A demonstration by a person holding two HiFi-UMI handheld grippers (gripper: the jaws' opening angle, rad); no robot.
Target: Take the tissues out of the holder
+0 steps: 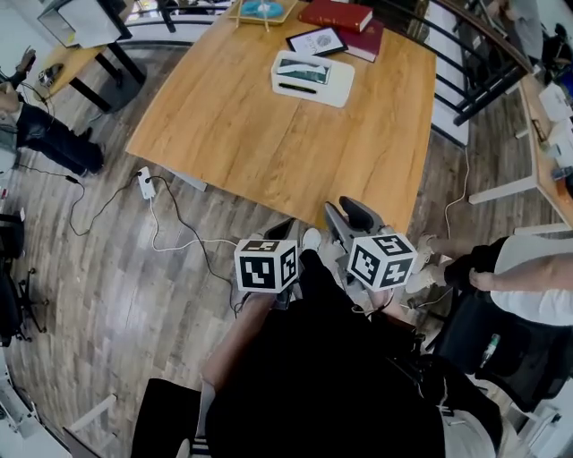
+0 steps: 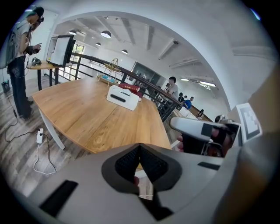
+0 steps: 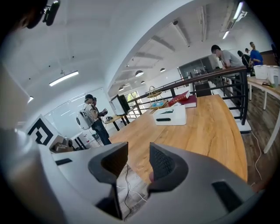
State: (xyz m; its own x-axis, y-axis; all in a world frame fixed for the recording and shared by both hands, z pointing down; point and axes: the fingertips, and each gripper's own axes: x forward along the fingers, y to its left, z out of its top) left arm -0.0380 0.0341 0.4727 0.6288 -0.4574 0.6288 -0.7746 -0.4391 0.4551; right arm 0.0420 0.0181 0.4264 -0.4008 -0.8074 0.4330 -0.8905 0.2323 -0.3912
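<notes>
Head view: looks steeply down on a wooden table (image 1: 269,143) and finds the white tissue holder (image 1: 312,78) lying flat near its far edge, just in front of a black-framed card (image 1: 316,41) and two red books (image 1: 345,22); shows no tissue clearly at the slot. Holds the left hand-held gripper (image 1: 279,231) and the right hand-held gripper (image 1: 351,215) low and close to the body, short of the table's near corner and well apart from the holder, probably as a rest pose ahead of the reach. Left gripper view: shows the pads pressed together at their tips with nothing between them, points along the table (image 2: 96,118) toward the holder (image 2: 124,97) far ahead, and catches the right hand-held gripper (image 2: 199,131) just beside. Right gripper view: shows the jaws standing apart around an empty gap, with only floor (image 3: 133,189) behind it, likely readied to pinch a tissue; places the holder (image 3: 170,116) well ahead on the table (image 3: 210,131), with its dark slot toward the camera and the red books (image 3: 187,99) behind. Leaves the task unstarted, by this reading.
</notes>
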